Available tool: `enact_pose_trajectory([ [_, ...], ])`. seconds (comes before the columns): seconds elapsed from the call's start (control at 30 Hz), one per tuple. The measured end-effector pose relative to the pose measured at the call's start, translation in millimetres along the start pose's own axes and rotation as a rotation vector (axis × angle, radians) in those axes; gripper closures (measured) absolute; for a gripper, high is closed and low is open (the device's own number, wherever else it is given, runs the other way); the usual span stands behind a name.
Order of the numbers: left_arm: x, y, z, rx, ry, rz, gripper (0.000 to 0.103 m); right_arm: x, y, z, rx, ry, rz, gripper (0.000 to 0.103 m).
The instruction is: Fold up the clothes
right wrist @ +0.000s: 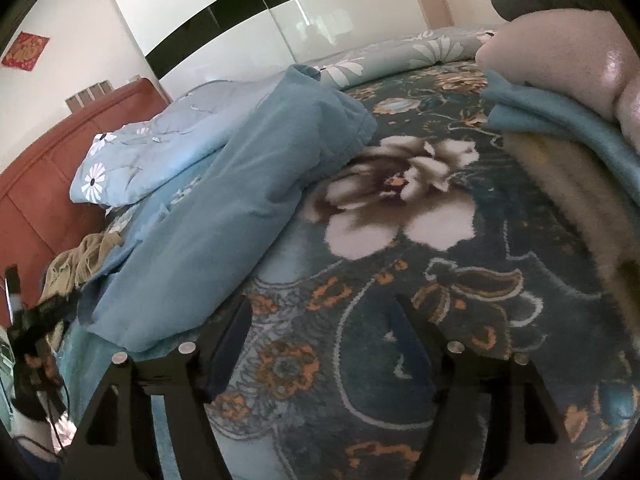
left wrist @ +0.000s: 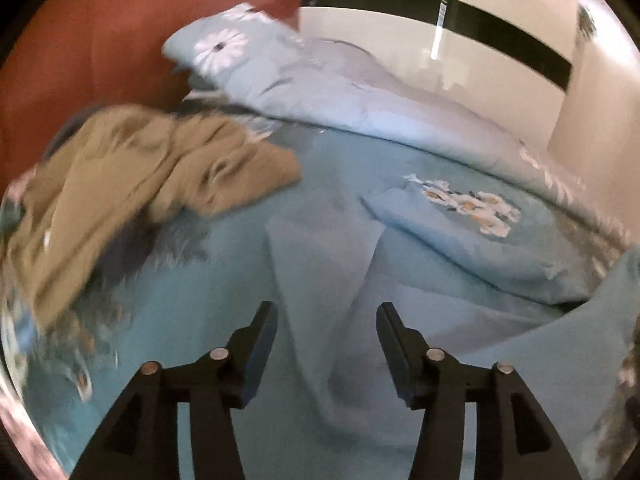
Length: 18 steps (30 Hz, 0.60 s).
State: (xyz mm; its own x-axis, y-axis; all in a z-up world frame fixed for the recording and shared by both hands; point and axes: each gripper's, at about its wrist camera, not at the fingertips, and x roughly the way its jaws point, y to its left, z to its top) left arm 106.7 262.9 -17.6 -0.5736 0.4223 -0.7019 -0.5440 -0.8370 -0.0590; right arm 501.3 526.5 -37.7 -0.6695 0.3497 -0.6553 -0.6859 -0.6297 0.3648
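Note:
A light blue garment (left wrist: 320, 264) lies spread and creased on the bed under my left gripper (left wrist: 327, 312), which is open and empty just above it. In the right wrist view the same blue garment (right wrist: 248, 200) lies bunched in a long heap at left. My right gripper (right wrist: 322, 312) is open and empty over the floral blanket (right wrist: 400, 208), to the right of the garment. A tan garment (left wrist: 140, 184) lies crumpled at the left; it also shows in the right wrist view (right wrist: 84, 260).
A pale blue floral duvet (left wrist: 340, 88) is piled at the head of the bed by the red-brown headboard (left wrist: 80, 40). A stack of folded blankets (right wrist: 568, 120) sits at right. A white wardrobe (right wrist: 260, 20) stands behind the bed.

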Motion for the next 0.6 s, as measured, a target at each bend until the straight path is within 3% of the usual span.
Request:
enact_pose_trajectory([
  [0.1, 22, -16, 13, 0.119, 0.029, 0.095, 0.047, 0, 0, 0, -0.003, -0.001, 0.001, 0.03],
  [0.23, 41, -23, 15, 0.209, 0.054, 0.151, 0.049, 0, -1, -1, 0.0, -0.002, 0.01, 0.03],
  [0.27, 41, -21, 15, 0.208, 0.055, 0.15, 0.059, 0, -2, -1, 0.0, -0.002, 0.013, 0.03],
  [0.3, 40, -17, 15, 0.198, 0.05, 0.147, 0.079, 0, -2, -1, 0.0, -0.002, 0.013, 0.03],
  [0.33, 40, -14, 15, 0.188, 0.046, 0.143, 0.087, 0, -1, -1, -0.002, -0.001, 0.011, 0.029],
  [0.4, 33, 5, 15, 0.097, 0.024, 0.131, 0.093, 0, 0, -1, -0.007, 0.001, 0.007, 0.029],
  [0.6, 7, 93, 0, -0.293, -0.041, 0.118, 0.094, 0, 2, -2, -0.007, 0.001, 0.002, 0.029],
])
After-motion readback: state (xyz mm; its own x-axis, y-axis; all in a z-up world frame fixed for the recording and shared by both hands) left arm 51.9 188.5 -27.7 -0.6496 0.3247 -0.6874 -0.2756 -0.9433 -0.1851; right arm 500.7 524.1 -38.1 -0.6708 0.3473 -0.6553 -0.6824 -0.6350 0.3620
